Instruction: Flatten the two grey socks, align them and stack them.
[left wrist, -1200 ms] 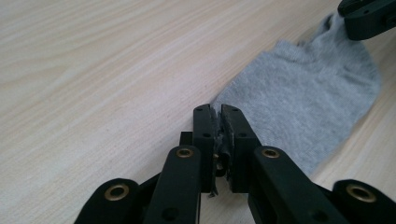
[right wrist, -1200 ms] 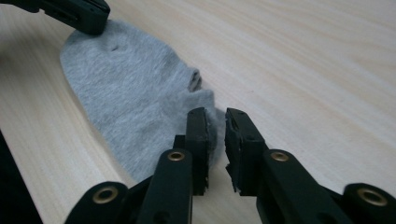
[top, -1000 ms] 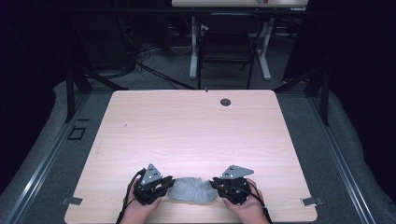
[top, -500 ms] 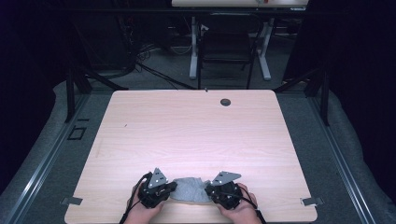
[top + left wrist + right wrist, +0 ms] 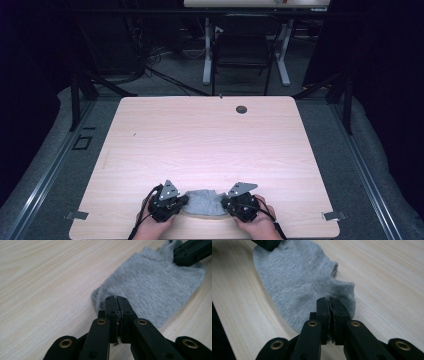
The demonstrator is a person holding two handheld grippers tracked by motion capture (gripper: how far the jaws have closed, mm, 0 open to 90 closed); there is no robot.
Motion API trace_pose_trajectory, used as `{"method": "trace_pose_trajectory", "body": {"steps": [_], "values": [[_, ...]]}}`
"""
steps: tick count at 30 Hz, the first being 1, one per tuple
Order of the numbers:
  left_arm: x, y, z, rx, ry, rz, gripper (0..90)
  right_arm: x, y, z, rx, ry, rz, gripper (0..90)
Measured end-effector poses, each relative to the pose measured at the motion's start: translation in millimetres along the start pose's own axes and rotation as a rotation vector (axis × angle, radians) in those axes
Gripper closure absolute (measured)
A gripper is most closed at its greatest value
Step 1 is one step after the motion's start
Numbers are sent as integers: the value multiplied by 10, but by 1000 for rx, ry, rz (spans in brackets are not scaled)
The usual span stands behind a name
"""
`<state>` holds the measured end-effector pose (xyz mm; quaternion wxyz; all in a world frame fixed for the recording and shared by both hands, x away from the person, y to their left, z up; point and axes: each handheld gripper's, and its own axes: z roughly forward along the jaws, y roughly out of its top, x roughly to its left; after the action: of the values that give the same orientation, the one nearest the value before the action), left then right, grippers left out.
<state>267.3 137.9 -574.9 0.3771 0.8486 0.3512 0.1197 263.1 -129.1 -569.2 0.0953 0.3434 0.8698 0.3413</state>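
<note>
Pinching a small grey sock at both ends, the person works at the near edge of the tabletop, roughly midway between its two near corners. The left gripper has just been closing and is now clenched on the rounded toe end, a fold of grey knit caught between its jaws; the right gripper has likewise just been closing and now bites the fabric near the cuff and heel. In the high view the left gripper and right gripper sit on either side of the sock, each cupped in a hand that comes in over the near edge. The sock lies flat, its long axis running along that near edge, toe toward the near left corner and opening toward the near right corner. To my eye the grasp is just completed, so the step in hand looks like taking hold before a lift, stretch or fold. The next move calls for both hands to travel together, keeping the fabric evenly taut so that neither thin pinch slips off the knit.
</note>
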Motion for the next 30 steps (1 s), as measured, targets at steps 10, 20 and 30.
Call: {"method": "trace_pose_trajectory", "body": {"steps": [10,20,30], "values": [[80,98,100,-5,21,-12,870,-189,109,80,-3,-14,28,870],[223,162,180,-26,33,-55,868,-356,228,191,-17,-21,68,872],[246,161,193,-40,34,-64,864,-395,234,225,-45,-27,89,871]]}}
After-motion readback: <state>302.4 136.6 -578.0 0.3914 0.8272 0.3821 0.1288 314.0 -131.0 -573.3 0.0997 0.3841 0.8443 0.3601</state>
